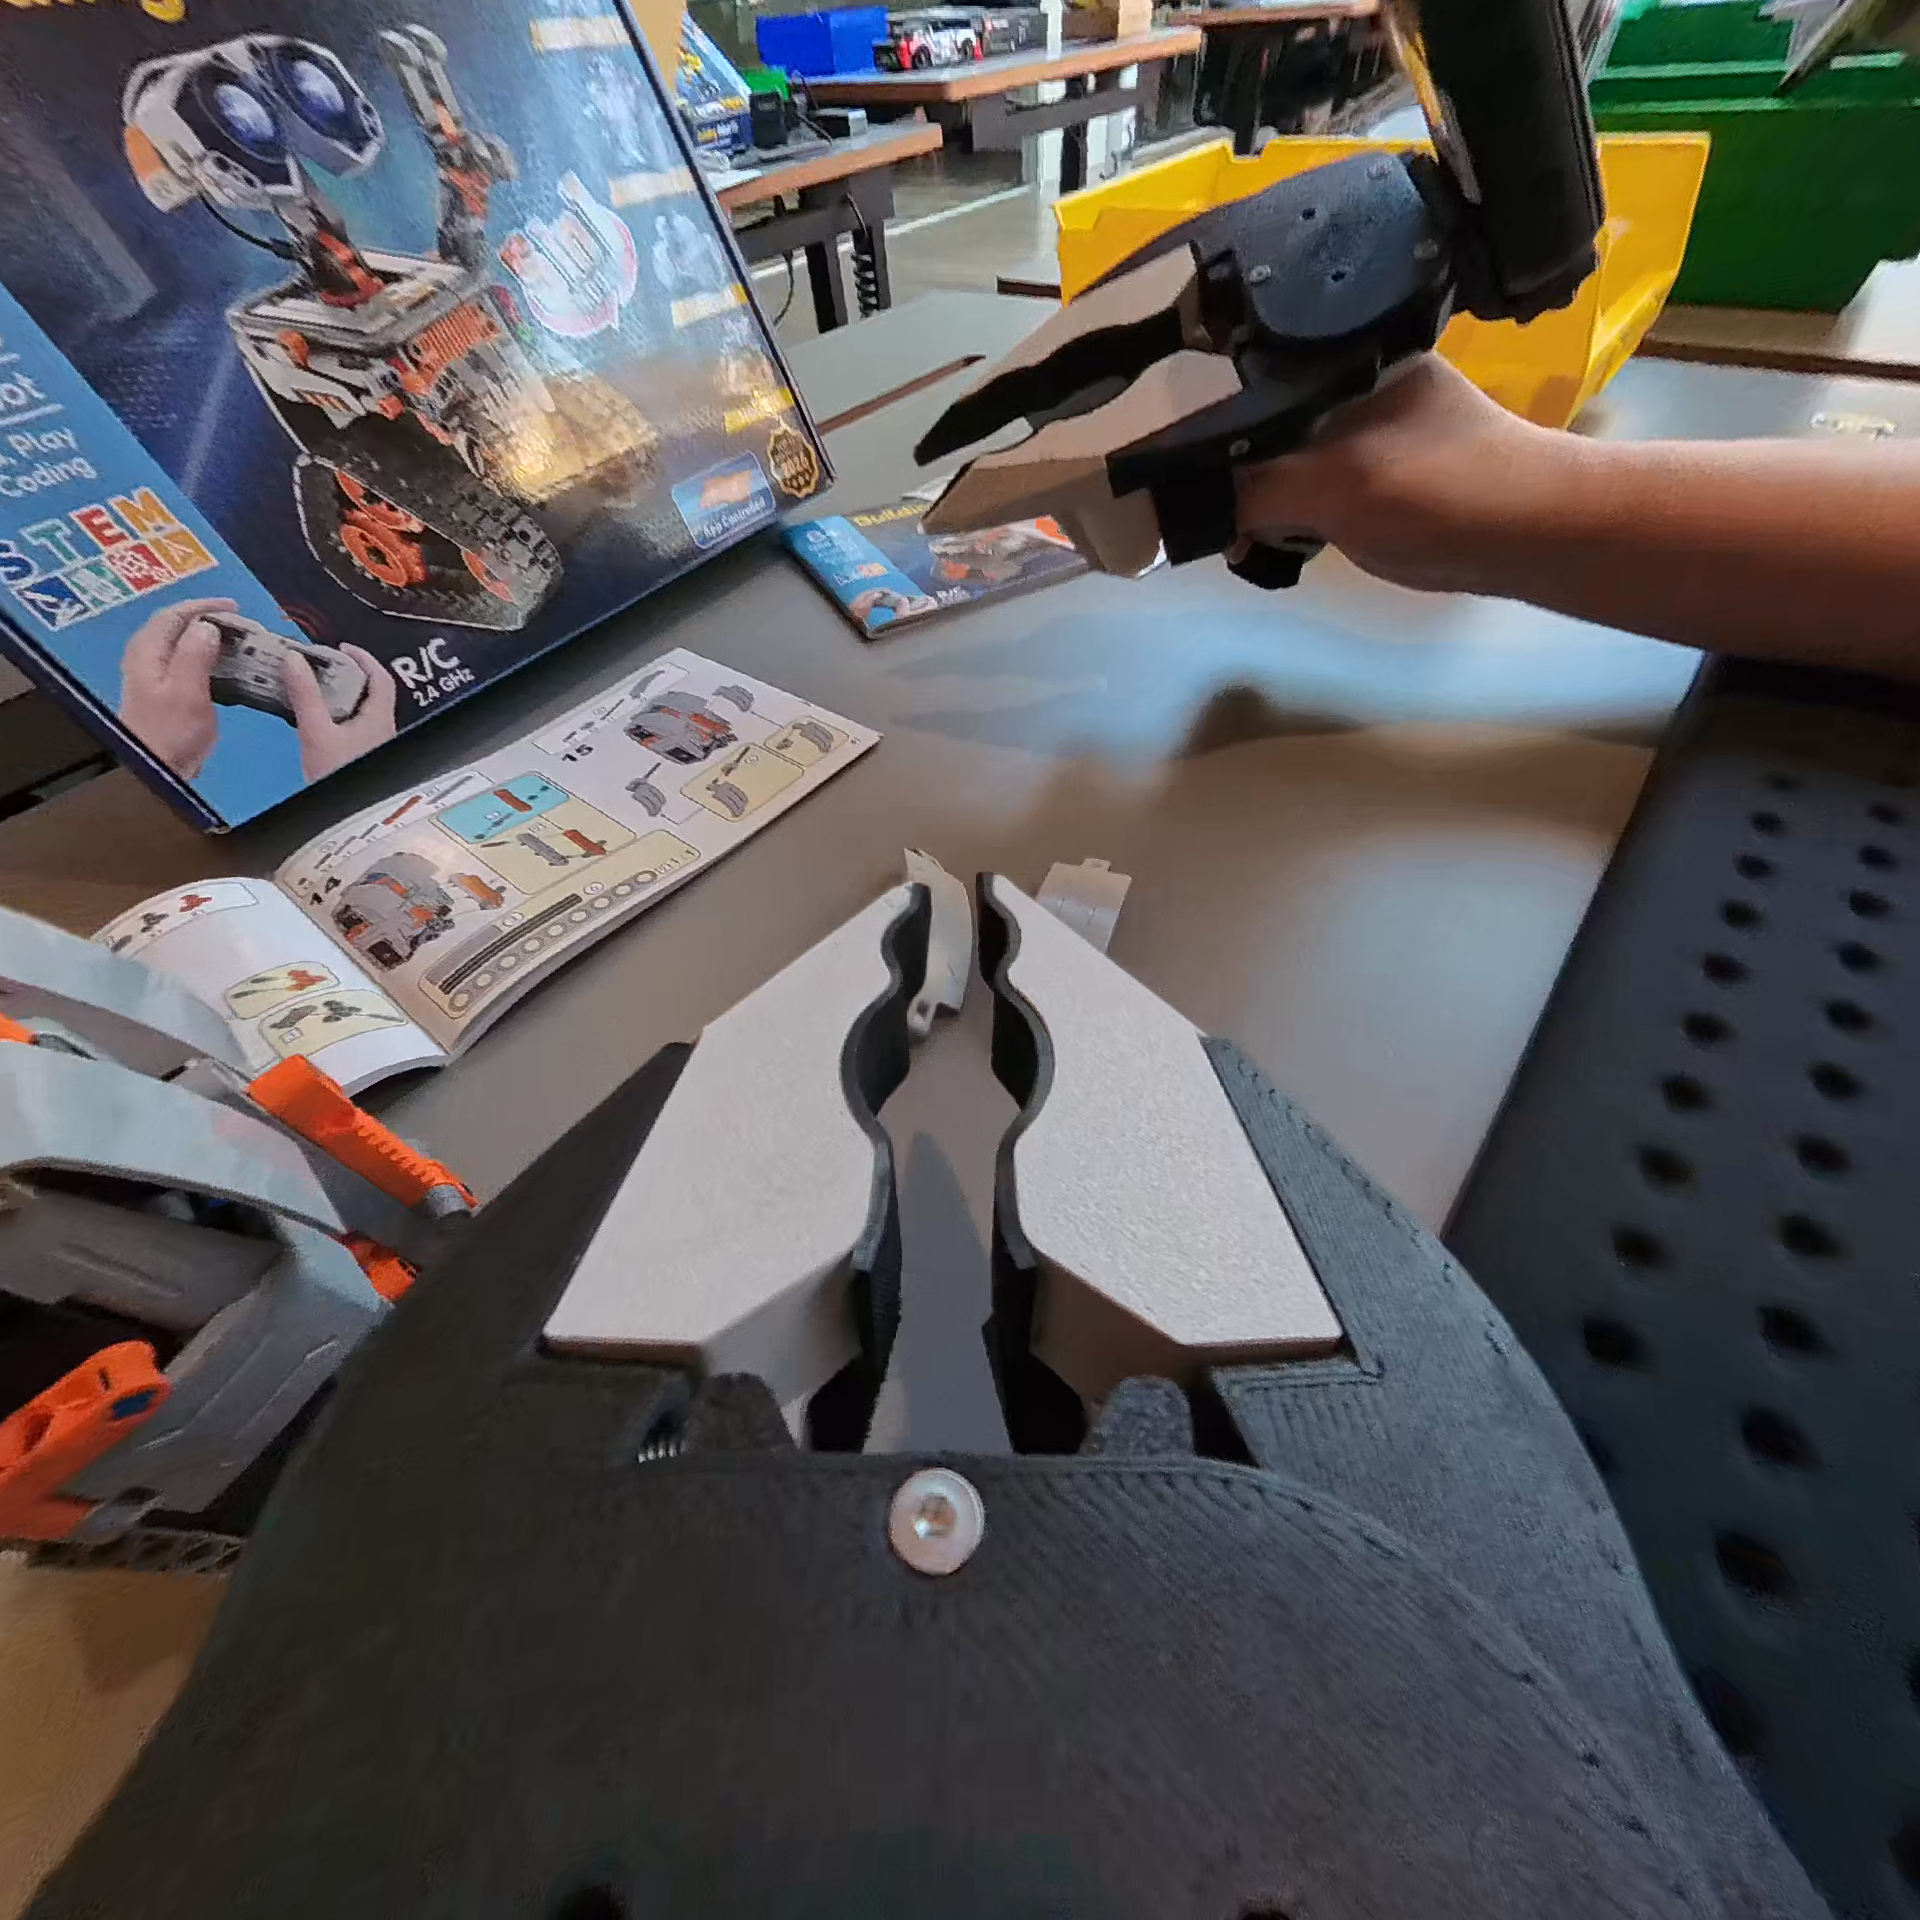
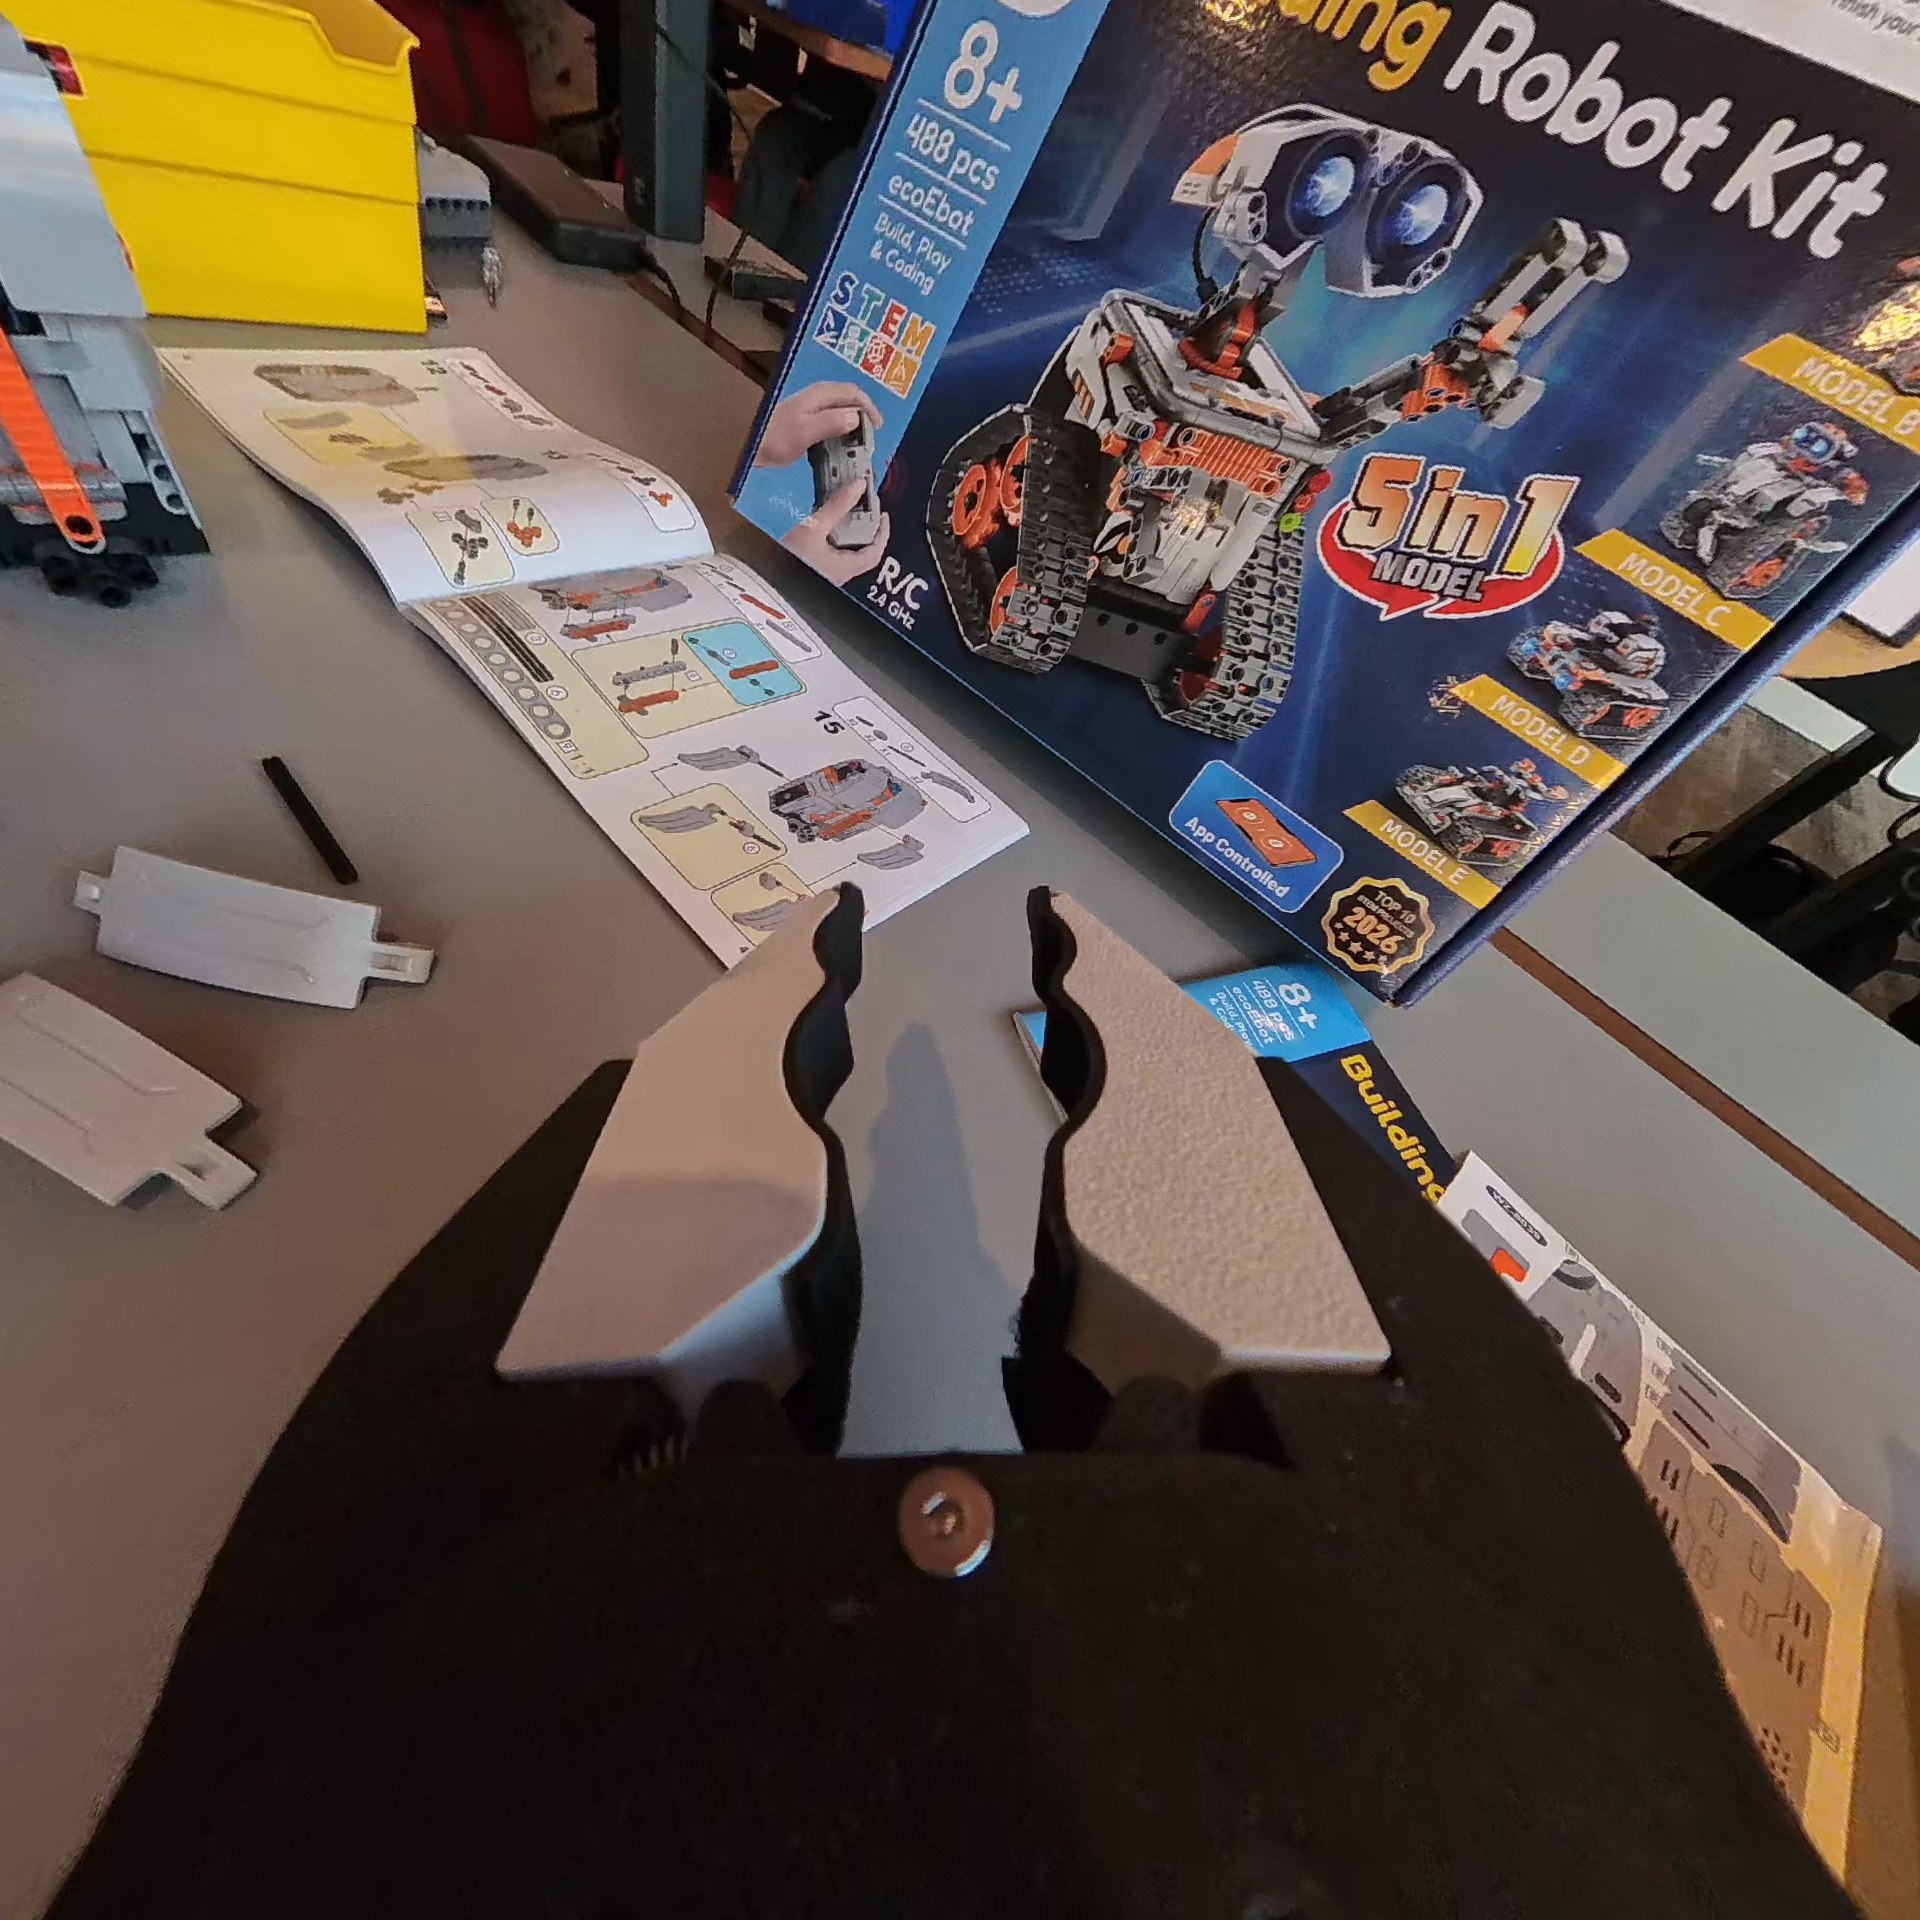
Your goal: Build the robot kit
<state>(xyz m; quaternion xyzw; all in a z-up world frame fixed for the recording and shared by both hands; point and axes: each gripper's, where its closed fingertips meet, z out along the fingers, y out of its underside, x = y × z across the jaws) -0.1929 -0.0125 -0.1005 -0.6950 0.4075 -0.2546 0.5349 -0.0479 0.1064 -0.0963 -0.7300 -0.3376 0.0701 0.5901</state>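
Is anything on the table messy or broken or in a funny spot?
Nothing looks broken or spilled. A few loose bits lie scattered: two grey curved panels and a thin black rod beside the open instruction booklet. The big kit box leans tilted instead of lying flat.

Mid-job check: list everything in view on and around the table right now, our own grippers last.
table: one, grey, under everything
kit box: one, blue, propped at the back
open booklet: one, white, in front of the box
closed booklet: one, blue, under the right gripper
panels: two, light grey, flat on the table
rod: one, black, beside the panels
part-built model: one, grey and orange, left edge
bin: one, yellow, far side
perforated board: one, black, right side
left gripper: jaws narrowly apart, empty, over the panels
right gripper: jaws open, empty
hand: one, holding the right gripper
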